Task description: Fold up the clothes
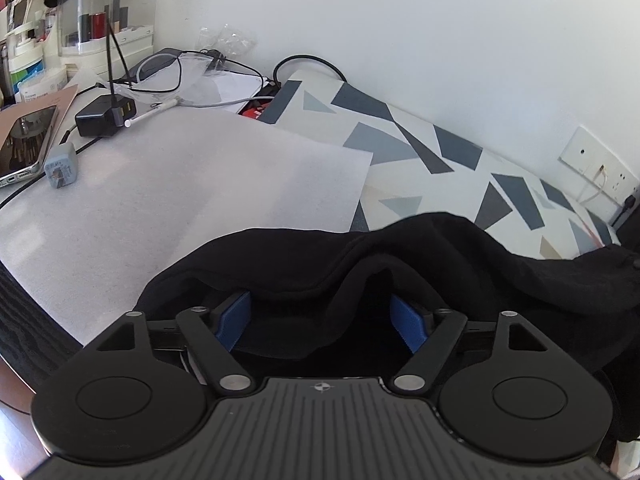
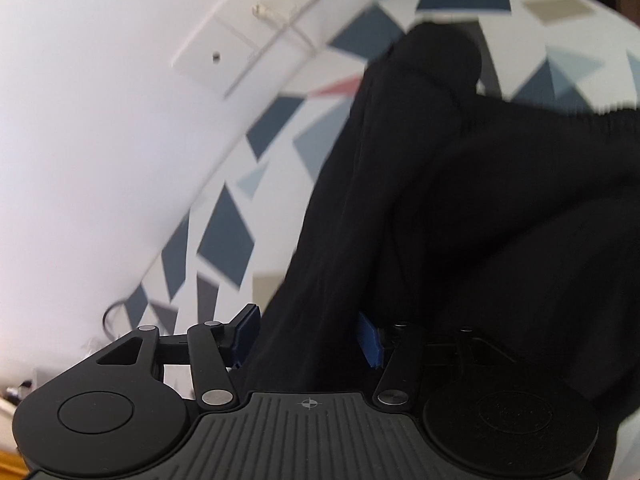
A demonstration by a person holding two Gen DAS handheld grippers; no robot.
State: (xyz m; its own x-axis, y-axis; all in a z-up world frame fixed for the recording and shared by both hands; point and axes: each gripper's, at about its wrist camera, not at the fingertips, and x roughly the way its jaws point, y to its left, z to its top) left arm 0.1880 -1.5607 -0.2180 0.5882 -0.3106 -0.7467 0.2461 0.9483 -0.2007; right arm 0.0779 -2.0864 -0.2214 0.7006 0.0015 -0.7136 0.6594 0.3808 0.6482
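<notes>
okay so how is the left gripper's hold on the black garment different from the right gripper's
The left gripper has its blue pads set wide apart, with the black garment draped across the gap; the right gripper has its pads closer, with fabric bunched between them. The left view is level and sharp, the right tilted and blurred. Both have the same garment between their fingers.

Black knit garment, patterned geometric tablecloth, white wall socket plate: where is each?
Black knit garment (image 1: 460, 248): left wrist view, upper fold.
Patterned geometric tablecloth (image 1: 400, 136): left wrist view, bare stretch near the wall.
White wall socket plate (image 1: 592, 160): left wrist view, plate's face.
</notes>
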